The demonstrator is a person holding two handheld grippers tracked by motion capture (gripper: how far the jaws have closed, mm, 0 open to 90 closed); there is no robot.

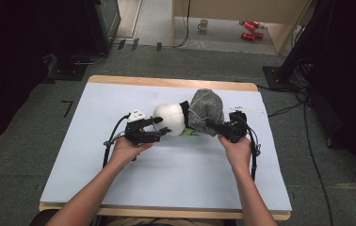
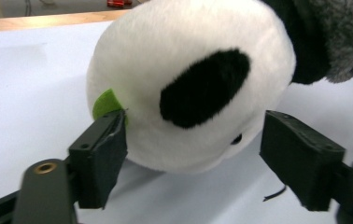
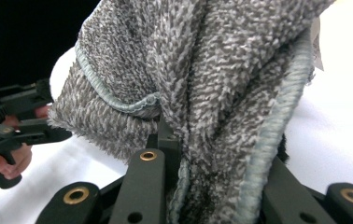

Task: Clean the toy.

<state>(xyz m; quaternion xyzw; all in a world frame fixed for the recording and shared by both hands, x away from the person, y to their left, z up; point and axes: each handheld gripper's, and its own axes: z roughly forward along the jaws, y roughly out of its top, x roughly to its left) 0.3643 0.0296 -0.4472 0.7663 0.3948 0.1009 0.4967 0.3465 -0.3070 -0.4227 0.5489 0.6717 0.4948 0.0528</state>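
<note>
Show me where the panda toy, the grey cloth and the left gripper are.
panda toy (image 2: 165, 60): left gripper view, white head.
grey cloth (image 3: 202, 60): right gripper view, fuzzy middle fold.
left gripper (image 2: 191, 158): left gripper view, midway between its open fingertips.

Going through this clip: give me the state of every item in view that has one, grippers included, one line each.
White-and-black plush panda toy: lying on the table, body draped by the cloth, head bare.
Grey fuzzy towel cloth: bunched over the panda, edge pinched.
Left gripper: open, jaws on either side of the panda's head.
Right gripper: shut on the cloth.
Mug: upright on the floor.
</note>
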